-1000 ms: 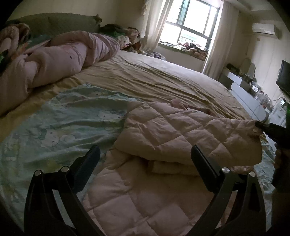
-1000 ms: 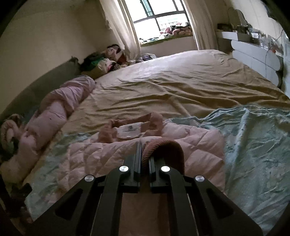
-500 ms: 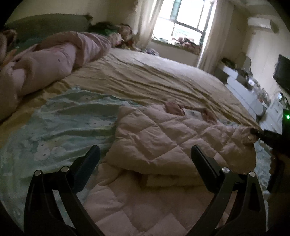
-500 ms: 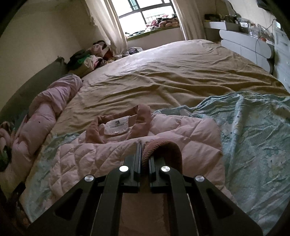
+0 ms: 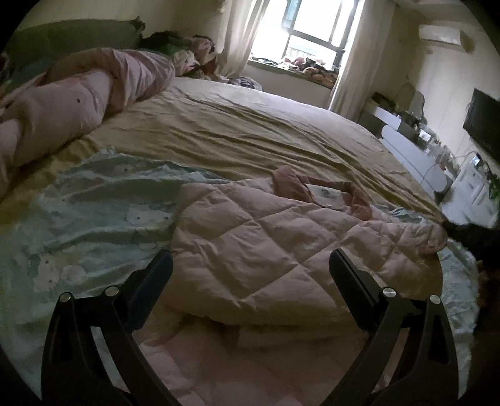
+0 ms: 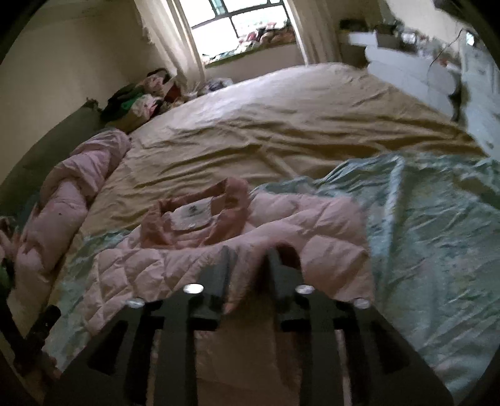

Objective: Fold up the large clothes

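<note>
Jackets: one pink quilted jacket [image 5: 262, 250] is lying on the near part of the bed, folded over itself so that a top layer is resting on a lower layer; its darker pink collar [image 6: 231, 203] with one white label [image 6: 190, 215] is facing up at the far end.
Sleeve cuffs: one ribbed cuff [image 6: 250, 274] is sitting between the right gripper's fingers, blurred in the right wrist view.
Right gripper: the right gripper [image 6: 248, 265] is standing partly apart, its jaws having just been opening, with the cuff in the gap; the blur is making it unclear whether the pads are pressing on the cloth. In the left wrist view its dark tip is showing at the jacket's right edge.
Left gripper: the left gripper [image 5: 250, 265] is hovering over the jacket with its two fingers spread wide and nothing between them; the folded edge of the jacket is lying below the gap.
Sheets under the jacket: one pale blue-green printed sheet [image 5: 93, 218] is spreading out on both sides of the jacket, lying over one tan bedcover [image 5: 234, 134] that is covering the rest of the bed.
Bedding rolls: one pink duvet [image 5: 78, 103] is lying bunched along the head end, well apart from the jacket.
Windows: one window [image 5: 312, 28] is letting in light at the far wall, with two curtains hanging, one on each side.
Screens: one dark screen [image 5: 482, 128] is hanging on the right wall.
</note>
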The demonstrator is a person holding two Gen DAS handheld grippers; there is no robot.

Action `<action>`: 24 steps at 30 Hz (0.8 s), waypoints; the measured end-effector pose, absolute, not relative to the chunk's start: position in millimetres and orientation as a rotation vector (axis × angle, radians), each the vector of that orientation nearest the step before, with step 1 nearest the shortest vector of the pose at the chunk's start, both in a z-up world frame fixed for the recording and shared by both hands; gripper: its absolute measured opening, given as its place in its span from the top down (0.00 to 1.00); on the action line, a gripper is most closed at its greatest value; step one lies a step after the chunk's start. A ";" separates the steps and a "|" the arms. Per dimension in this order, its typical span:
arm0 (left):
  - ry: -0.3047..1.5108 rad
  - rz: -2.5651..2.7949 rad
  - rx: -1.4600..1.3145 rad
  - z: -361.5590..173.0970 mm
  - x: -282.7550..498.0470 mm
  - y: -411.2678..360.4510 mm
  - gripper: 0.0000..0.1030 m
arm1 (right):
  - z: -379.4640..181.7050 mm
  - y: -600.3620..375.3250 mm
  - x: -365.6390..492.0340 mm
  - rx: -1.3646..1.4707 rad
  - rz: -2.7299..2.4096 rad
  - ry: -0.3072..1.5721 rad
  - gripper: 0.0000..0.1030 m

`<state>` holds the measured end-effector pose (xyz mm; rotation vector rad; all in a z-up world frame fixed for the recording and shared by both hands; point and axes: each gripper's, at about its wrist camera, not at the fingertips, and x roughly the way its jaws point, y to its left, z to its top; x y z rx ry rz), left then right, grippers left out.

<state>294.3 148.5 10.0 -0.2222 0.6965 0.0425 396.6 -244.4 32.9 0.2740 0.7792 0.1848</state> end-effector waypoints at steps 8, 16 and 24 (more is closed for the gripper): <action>0.689 0.017 -0.187 -2.8 302.7 146.6 0.09 | 31.9 -213.1 375.1 0.163 0.202 0.764 0.51; 0.737 -0.049 -0.167 -20.0 311.6 143.3 0.09 | 24.6 -148.2 371.1 0.063 0.271 0.768 0.32; 0.747 -0.103 -0.231 -31.1 315.6 151.3 0.58 | 20.5 -108.3 375.9 0.024 0.333 0.787 0.32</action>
